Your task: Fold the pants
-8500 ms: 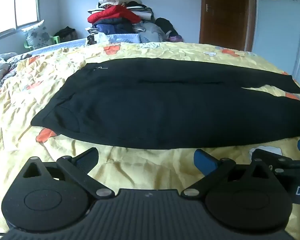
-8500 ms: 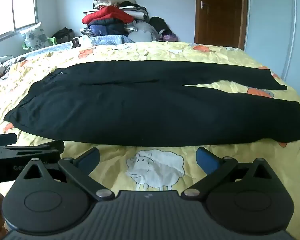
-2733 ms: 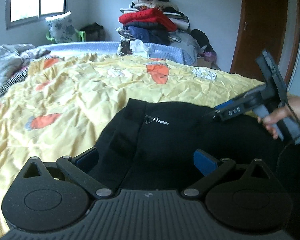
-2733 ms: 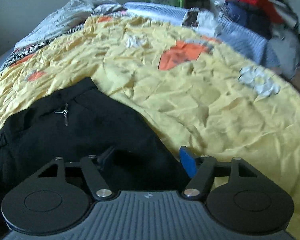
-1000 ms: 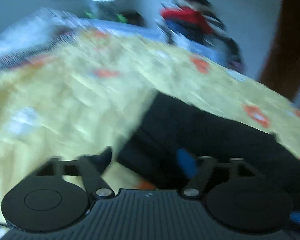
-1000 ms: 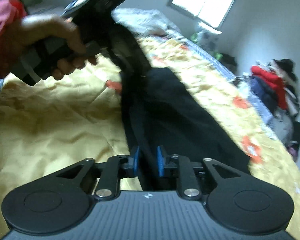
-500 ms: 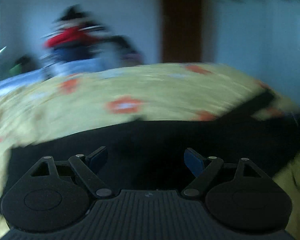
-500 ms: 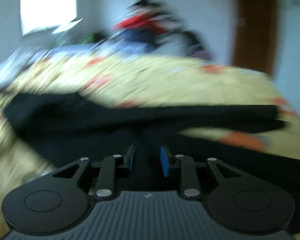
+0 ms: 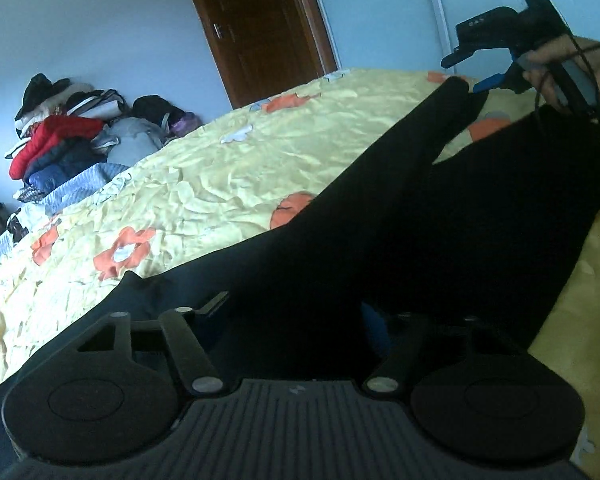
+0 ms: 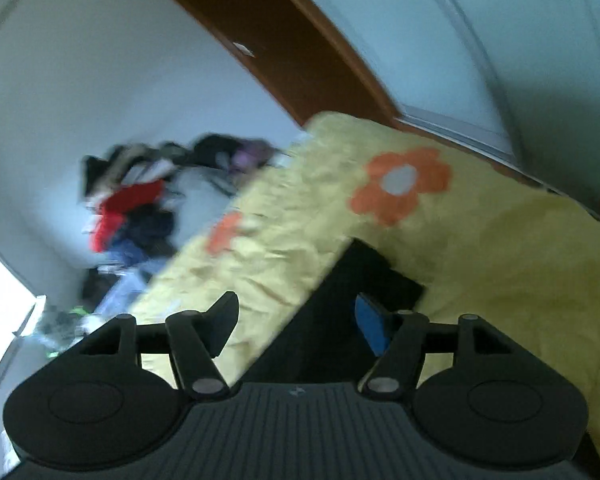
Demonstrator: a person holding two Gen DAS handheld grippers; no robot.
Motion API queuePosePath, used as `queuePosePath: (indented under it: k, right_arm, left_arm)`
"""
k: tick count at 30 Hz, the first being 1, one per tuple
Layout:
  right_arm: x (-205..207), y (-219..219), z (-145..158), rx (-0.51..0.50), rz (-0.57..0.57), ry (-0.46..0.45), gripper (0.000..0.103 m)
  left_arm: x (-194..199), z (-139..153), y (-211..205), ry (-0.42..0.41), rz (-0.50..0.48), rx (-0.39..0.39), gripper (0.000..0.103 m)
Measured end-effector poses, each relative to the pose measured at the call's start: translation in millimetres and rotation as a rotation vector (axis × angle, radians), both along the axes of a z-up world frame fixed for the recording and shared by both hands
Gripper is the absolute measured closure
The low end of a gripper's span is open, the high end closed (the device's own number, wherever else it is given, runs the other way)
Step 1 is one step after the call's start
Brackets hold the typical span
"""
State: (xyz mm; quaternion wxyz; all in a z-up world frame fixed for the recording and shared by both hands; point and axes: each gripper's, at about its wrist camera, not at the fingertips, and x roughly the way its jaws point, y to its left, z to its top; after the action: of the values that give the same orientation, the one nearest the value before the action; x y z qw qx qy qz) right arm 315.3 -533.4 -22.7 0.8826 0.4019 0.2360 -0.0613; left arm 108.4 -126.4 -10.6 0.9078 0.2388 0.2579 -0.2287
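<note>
Yellow bedding (image 9: 228,168) with orange flowers is covering a wide bed that is filling most of both views. Black pants (image 9: 380,232) are lying flat across it, running from the waist at about 7 o'clock in the left wrist view up to the two leg ends at about 2 o'clock. A heap of clothes (image 9: 60,132) is sitting beyond the bed at 9 o'clock, and a brown door (image 9: 260,28) is standing at 12 o'clock.

Low over the waist end, the left claw (image 9: 296,312) is hovering with its jaws apart; they have just been narrowing, and dark cloth is lying under the gap, though whether the pads are touching it is too dark to tell.

At 2 o'clock a hand (image 9: 580,68) is holding the right claw (image 10: 296,320) just above the farther leg end. Its jaws have just been widening and are standing apart over that cuff, not pressing on it. The right wrist view is blurred.
</note>
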Motion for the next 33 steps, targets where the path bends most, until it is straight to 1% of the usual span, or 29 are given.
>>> queuePosePath:
  k: [3,4,5,6,7,8,9,10,11,13,15,16,17,18,19,20,21,22,23,25,27,28,30,33]
  right_arm:
    - [19.6,-2.5,-12.7,0.045,-0.023,0.025,0.039]
    - [14.6,-4.8,-15.9,0.057,-0.036,0.029,0.040]
    - [18.2,-5.2,-19.8,0.075,-0.055,0.018,0.040]
    - [7.0,-3.8,-23.2,0.088,-0.067,0.001,0.040]
    - [12.3,-3.4,-26.1,0.092,-0.076,-0.009,0.043]
    - [16.5,-2.1,-26.8,0.081,-0.085,-0.009,0.053]
    - [21.1,-0.4,-27.6,0.068,-0.086,-0.002,0.088]
    - [9.4,-7.3,-28.2,0.073,-0.078,-0.010,0.097]
    - [-7.1,-12.8,-25.4,0.075,-0.076,-0.028,0.097]
    - [-19.3,-14.0,-18.3,0.072,-0.064,-0.066,0.098]
    - [-22.6,-15.4,-9.9,0.114,-0.054,-0.123,0.098]
    - [-34.7,-18.7,-0.7,0.134,-0.049,-0.157,0.098]
    - [-38.4,-18.7,9.2,0.151,-0.045,-0.210,0.098]
    - [-40.4,-17.8,18.8,0.166,-0.040,-0.272,0.098]
    - [-51.5,-17.1,32.8,0.185,-0.028,-0.364,0.098]
    - [-62.1,-15.8,44.1,0.186,-0.019,-0.436,0.098]
    - [-75.1,-14.1,54.0,0.169,-0.017,-0.493,0.098]
    - [-90.6,-12.8,61.4,0.146,-0.023,-0.526,0.098]
    - [-106.8,-12.7,64.1,0.127,-0.041,-0.514,0.098]
    - [-137.5,-15.3,54.8,0.112,-0.086,-0.443,0.098]
    - [-169.9,-18.1,34.5,0.071,-0.145,-0.340,0.098]
    - [-188.7,-20.1,19.3,0.066,-0.182,-0.287,0.098]
    - [-220.1,-24.3,-10.1,0.117,-0.240,-0.217,0.098]
    - [-256.2,-22.8,-44.3,0.175,-0.300,-0.157,0.098]
  left_arm:
    - [4.8,-2.3,-1.7,0.025,-0.014,-0.018,0.042]
    - [6.8,-2.9,-2.2,0.040,-0.021,-0.029,0.048]
    - [9.6,-3.1,-2.3,0.057,-0.027,-0.047,0.055]
    - [12.5,-2.8,-1.1,0.076,-0.037,-0.077,0.056]
    - [15.4,-1.8,0.4,0.094,-0.032,-0.107,0.062]
    - [19.2,-1.1,1.8,0.112,-0.021,-0.130,0.070]
    - [18.2,1.0,3.3,0.113,-0.013,-0.140,0.072]
    - [18.6,2.0,4.0,0.110,-0.009,-0.145,0.076]
    - [19.2,2.4,4.3,0.108,-0.007,-0.150,0.078]
    - [21.2,3.1,5.1,0.114,0.000,-0.168,0.081]
    - [25.1,5.4,7.4,0.122,0.018,-0.204,0.083]
    - [27.4,8.0,8.9,0.119,0.032,-0.223,0.085]
    - [29.1,12.5,11.4,0.108,0.049,-0.251,0.086]
    - [28.7,20.1,16.1,0.080,0.071,-0.292,0.087]
    - [27.3,27.7,21.1,0.048,0.085,-0.333,0.088]
    - [25.0,36.1,26.6,0.016,0.088,-0.372,0.088]
    - [22.1,44.0,31.1,-0.008,0.082,-0.395,0.088]
    - [20.2,48.9,33.0,-0.005,0.063,-0.393,0.089]
    - [19.4,51.4,33.2,0.023,0.031,-0.379,0.089]
    - [14.5,48.0,34.4,0.099,-0.021,-0.377,0.089]
    - [5.8,36.4,31.6,0.177,-0.078,-0.365,0.089]
    - [0.4,31.0,29.4,0.196,-0.095,-0.353,0.089]
    - [-11.6,21.2,24.5,0.223,-0.134,-0.327,0.089]
    - [-20.7,12.8,25.4,0.242,-0.165,-0.300,0.089]
